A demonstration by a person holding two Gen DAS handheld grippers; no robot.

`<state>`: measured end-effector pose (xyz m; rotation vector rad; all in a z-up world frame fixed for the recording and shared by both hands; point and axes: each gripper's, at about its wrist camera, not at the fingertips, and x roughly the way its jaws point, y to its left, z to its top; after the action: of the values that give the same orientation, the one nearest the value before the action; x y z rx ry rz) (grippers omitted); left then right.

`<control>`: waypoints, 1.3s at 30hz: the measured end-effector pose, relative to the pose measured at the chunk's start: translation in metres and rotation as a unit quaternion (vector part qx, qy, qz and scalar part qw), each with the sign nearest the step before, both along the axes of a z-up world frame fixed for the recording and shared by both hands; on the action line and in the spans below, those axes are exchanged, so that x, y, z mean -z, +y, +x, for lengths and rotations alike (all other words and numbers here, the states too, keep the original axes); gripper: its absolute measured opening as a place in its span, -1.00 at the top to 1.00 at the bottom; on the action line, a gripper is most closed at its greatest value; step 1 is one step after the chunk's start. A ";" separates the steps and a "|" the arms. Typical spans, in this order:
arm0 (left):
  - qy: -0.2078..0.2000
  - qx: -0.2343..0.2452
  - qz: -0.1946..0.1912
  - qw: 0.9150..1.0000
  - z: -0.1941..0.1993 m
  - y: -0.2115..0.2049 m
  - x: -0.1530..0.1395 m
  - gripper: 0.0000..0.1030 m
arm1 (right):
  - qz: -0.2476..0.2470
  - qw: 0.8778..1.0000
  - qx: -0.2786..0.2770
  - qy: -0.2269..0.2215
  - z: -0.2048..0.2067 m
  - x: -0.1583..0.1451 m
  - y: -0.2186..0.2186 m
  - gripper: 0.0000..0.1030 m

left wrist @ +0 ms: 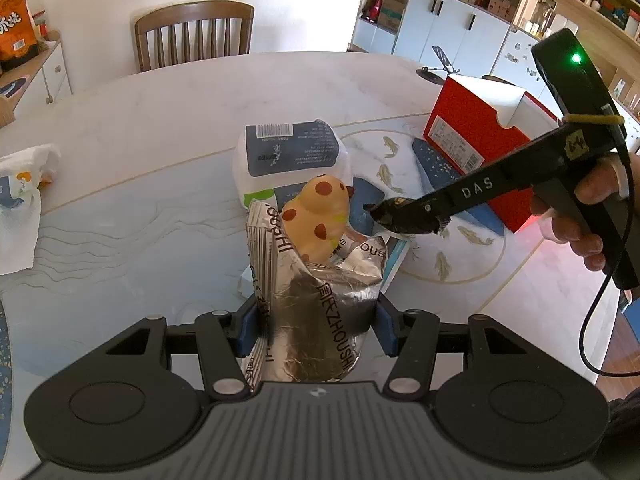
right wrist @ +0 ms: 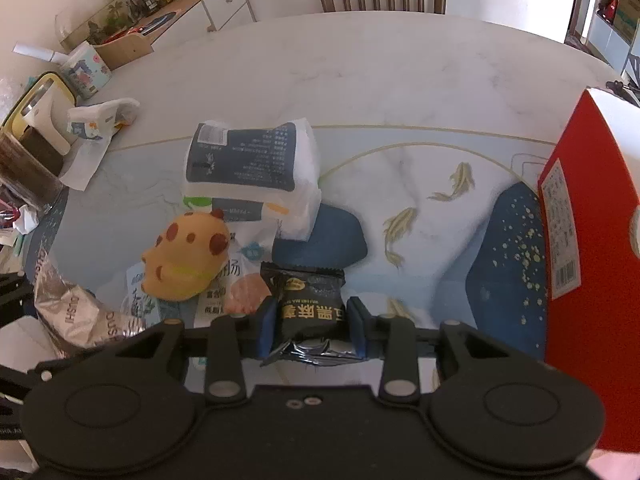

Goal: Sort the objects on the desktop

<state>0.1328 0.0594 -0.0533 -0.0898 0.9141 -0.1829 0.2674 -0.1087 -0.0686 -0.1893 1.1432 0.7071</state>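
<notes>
1. The table [right wrist: 360, 64] has a white marble-like top with blue patches and painted fish.
2. A white and dark blue packet [right wrist: 248, 160] lies on it near the middle.
3. A red box [right wrist: 592, 216] stands on the right side.
4. Crumpled white tissue paper [right wrist: 96, 128] lies at the left.

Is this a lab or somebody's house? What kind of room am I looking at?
Most likely a home dining room. A wooden dining chair stands at a large marble-look table, and wall shelves hold family knick-knacks. Snack packets and a spotted plush toy lie about.
</notes>
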 end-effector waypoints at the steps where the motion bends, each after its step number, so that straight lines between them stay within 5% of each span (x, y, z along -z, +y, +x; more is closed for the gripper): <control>1: -0.001 0.000 0.000 1.000 -0.001 0.000 -0.001 -0.07 | 0.000 1.000 0.001 0.000 -0.002 -0.001 -0.001 0.32; 39: -0.024 0.089 -0.029 0.995 0.006 -0.069 -0.052 -0.07 | 0.056 0.993 0.084 -0.059 -0.056 -0.094 -0.116 0.34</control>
<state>0.1388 -0.0092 -0.0013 -0.0569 0.8696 -0.3752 0.2111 -0.2248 0.0257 -0.0383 0.9902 0.6012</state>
